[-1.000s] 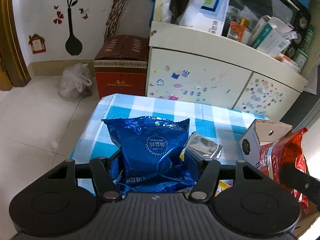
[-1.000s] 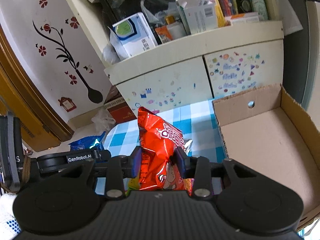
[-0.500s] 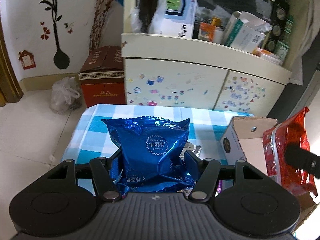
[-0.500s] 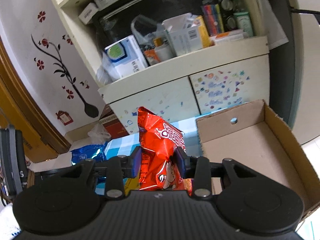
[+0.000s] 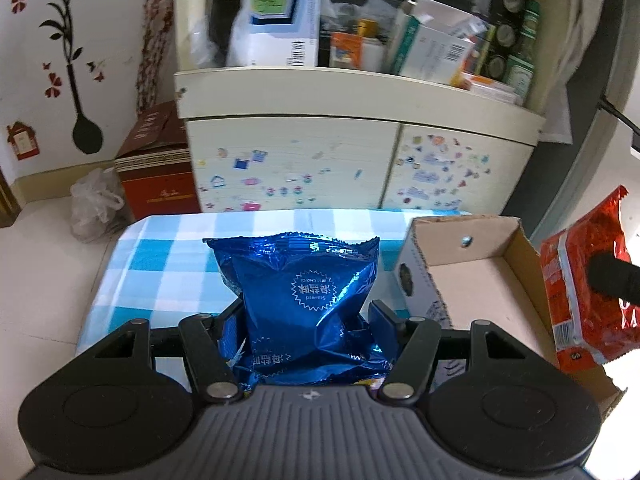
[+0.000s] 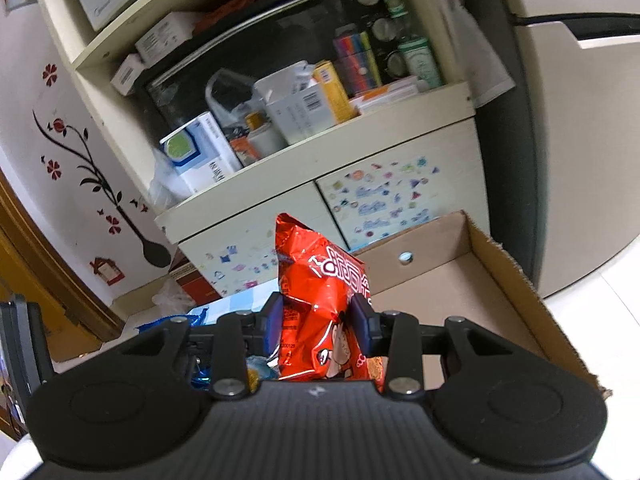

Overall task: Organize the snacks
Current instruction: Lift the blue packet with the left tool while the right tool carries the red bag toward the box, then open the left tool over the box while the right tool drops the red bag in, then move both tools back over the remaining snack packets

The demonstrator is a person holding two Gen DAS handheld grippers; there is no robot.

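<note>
My left gripper (image 5: 306,322) is shut on a blue foil snack bag (image 5: 308,292) and holds it above the blue-checked table (image 5: 160,264), left of an open cardboard box (image 5: 472,280). My right gripper (image 6: 318,322) is shut on a red snack bag (image 6: 320,300), held upright at the near left side of the same box (image 6: 460,280). In the left wrist view the red bag (image 5: 580,288) hangs over the box's right edge with one right finger (image 5: 612,276) across it. The box's visible floor is bare.
A cream cabinet (image 5: 340,160) with stickered doors and a shelf crowded with boxes and bottles stands behind the table. A red carton (image 5: 156,168) and a plastic bag (image 5: 96,204) sit on the floor at the left. A dark appliance (image 6: 516,160) stands right of the cabinet.
Both grippers have lifted and swung right toward the box, each still holding its bag. The box now fills more of both views, and the silver packet on the table is out of sight.
</note>
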